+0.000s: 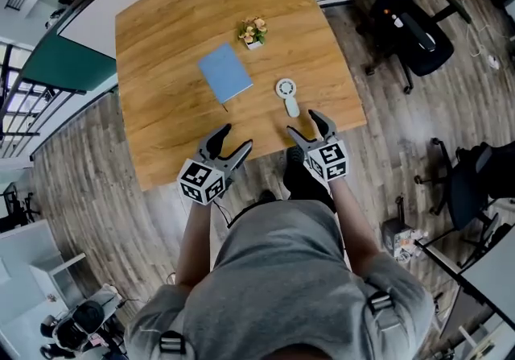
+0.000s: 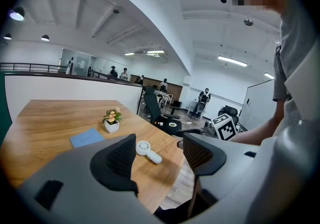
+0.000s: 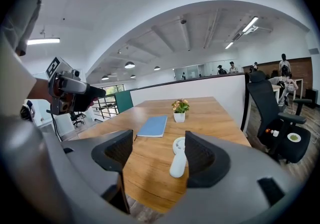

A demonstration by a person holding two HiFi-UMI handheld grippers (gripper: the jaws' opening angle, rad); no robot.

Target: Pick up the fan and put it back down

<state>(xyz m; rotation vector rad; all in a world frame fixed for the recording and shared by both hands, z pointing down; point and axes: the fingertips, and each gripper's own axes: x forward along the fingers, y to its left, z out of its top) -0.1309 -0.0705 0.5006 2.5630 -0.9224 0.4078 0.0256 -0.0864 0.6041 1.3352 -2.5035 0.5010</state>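
While fan points its handle at right gripper, left gripper sits farther | 4 jaws apart, empty

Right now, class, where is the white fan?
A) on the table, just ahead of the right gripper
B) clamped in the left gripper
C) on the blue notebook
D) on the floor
A: the fan lies on the wooden table, just beyond the open right gripper, touched by nothing.
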